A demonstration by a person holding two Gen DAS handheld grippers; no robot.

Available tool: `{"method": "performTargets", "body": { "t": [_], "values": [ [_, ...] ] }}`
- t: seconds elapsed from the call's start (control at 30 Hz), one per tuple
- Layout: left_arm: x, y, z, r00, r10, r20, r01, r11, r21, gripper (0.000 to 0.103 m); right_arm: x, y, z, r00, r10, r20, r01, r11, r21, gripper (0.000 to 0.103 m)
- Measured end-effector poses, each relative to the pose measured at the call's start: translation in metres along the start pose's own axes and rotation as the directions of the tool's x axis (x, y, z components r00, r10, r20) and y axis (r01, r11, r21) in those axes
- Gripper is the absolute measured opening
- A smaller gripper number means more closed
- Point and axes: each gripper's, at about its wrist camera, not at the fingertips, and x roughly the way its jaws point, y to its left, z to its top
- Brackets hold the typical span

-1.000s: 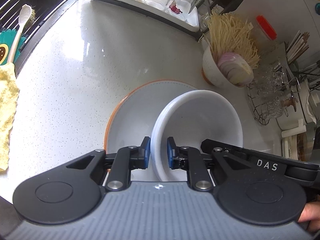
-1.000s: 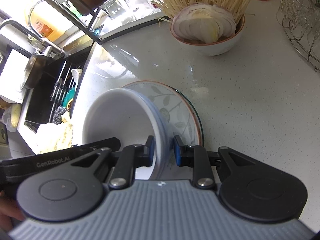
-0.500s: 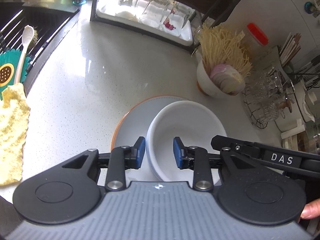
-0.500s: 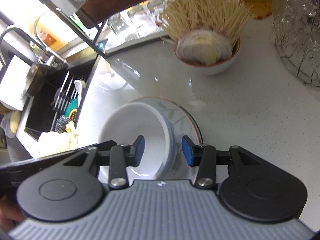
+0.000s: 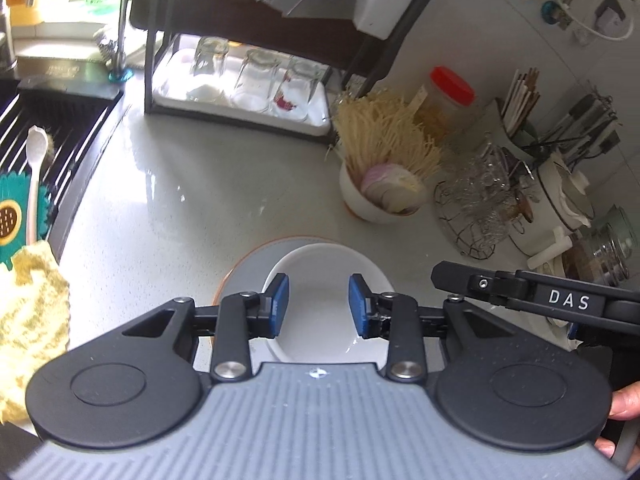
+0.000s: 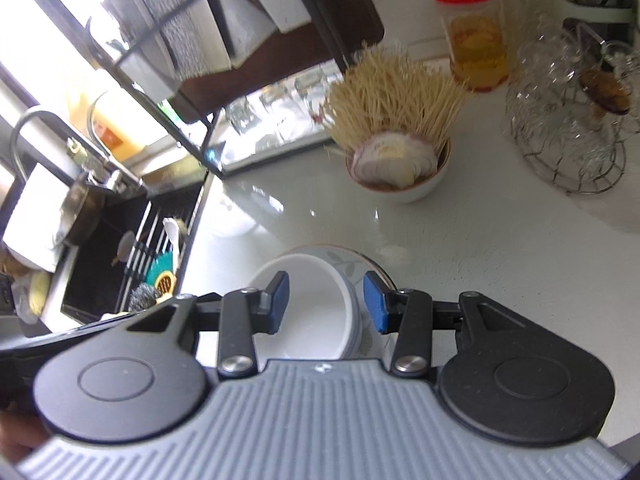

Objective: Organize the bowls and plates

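A white bowl (image 5: 320, 264) sits upright on a flat plate with an orange rim (image 5: 244, 268) on the pale counter. My left gripper (image 5: 319, 306) hovers above the bowl's near side, its jaws opening, and the blue pads touch nothing. In the right wrist view the same bowl (image 6: 308, 276) rests on the leaf-patterned plate (image 6: 352, 260). My right gripper (image 6: 326, 306) stands open above the bowl's right rim, which shows between the pads without contact. The near edges of bowl and plate are hidden behind the gripper bodies.
Behind the plate stands a bowl of noodles and onion slices (image 5: 380, 196). A black dish rack with upturned glasses (image 5: 248, 80) is at the back, the sink (image 5: 48, 120) and a yellow cloth (image 5: 28, 312) at left. A wire basket of glassware (image 5: 476, 208) sits at right.
Both grippers let go of the white bowl's rim, opened and rose. The bowl, tilted before, now sits flat on the plate and looks smaller and farther below.
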Motion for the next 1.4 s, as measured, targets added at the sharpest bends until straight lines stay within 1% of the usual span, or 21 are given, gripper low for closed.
{"method": "performTargets", "body": {
  "t": [0.13, 0.3, 0.4, 0.47, 0.53, 0.63, 0.7, 0.8, 0.87, 0.97, 1.07, 1.17, 1.4],
  "values": [
    [-0.016, -0.009, 0.002, 0.999, 0.0, 0.033, -0.002, 0.998, 0.066, 0.038, -0.019, 0.002, -0.008, 0.998, -0.011, 0.056, 0.01, 1.0, 0.02, 0.045],
    [-0.039, -0.019, 0.001, 0.997, -0.012, 0.073, 0.005, 0.995, 0.102, 0.038, -0.045, 0.005, -0.018, 0.993, -0.013, 0.115, 0.011, 1.0, 0.012, 0.045],
    [-0.053, -0.029, -0.005, 0.995, -0.006, 0.103, -0.006, 0.993, 0.117, 0.038, -0.06, 0.006, -0.023, 0.988, -0.015, 0.157, 0.016, 1.0, -0.004, 0.045],
    [-0.063, -0.035, -0.01, 0.992, -0.001, 0.126, -0.015, 0.992, 0.127, 0.038, -0.071, 0.006, -0.028, 0.984, -0.006, 0.179, 0.009, 1.0, -0.017, 0.045],
    [-0.077, -0.045, -0.017, 0.986, 0.014, 0.168, -0.037, 0.991, 0.132, 0.038, -0.081, 0.005, -0.033, 0.981, 0.004, 0.193, 0.001, 1.0, -0.025, 0.045],
    [-0.096, -0.059, -0.027, 0.979, 0.012, 0.203, -0.04, 0.99, 0.136, 0.038, -0.097, 0.005, -0.039, 0.978, 0.02, 0.208, -0.011, 0.999, -0.042, 0.045],
    [-0.105, -0.068, -0.034, 0.978, 0.01, 0.209, -0.04, 0.989, 0.139, 0.038, -0.108, 0.002, -0.044, 0.977, 0.023, 0.212, -0.014, 0.999, -0.043, 0.045],
    [-0.115, -0.08, -0.048, 0.976, 0.028, 0.214, -0.06, 0.987, 0.147, 0.038, -0.125, -0.003, -0.055, 0.977, 0.045, 0.209, -0.04, 0.999, -0.028, 0.045],
    [-0.121, -0.086, -0.059, 0.977, 0.021, 0.214, -0.053, 0.988, 0.145, 0.038, -0.136, -0.004, -0.064, 0.974, 0.051, 0.219, -0.041, 0.998, -0.049, 0.045],
    [-0.127, -0.095, -0.078, 0.976, 0.034, 0.215, -0.067, 0.987, 0.148, 0.038, -0.151, -0.005, -0.078, 0.97, 0.048, 0.238, -0.03, 0.996, -0.079, 0.045],
    [-0.134, -0.099, -0.094, 0.977, 0.033, 0.21, -0.065, 0.988, 0.144, 0.038, -0.164, -0.008, -0.092, 0.968, 0.053, 0.245, -0.029, 0.995, -0.1, 0.045],
    [-0.144, -0.1, -0.108, 0.97, 0.066, 0.232, -0.097, 0.987, 0.128, 0.038, -0.171, -0.009, -0.103, 0.967, 0.066, 0.246, -0.037, 0.992, -0.12, 0.045],
    [-0.172, -0.103, -0.137, 0.961, 0.092, 0.26, -0.122, 0.987, 0.1, 0.038, -0.192, -0.008, -0.121, 0.96, 0.083, 0.268, -0.043, 0.988, -0.15, 0.045]
  ]
}}
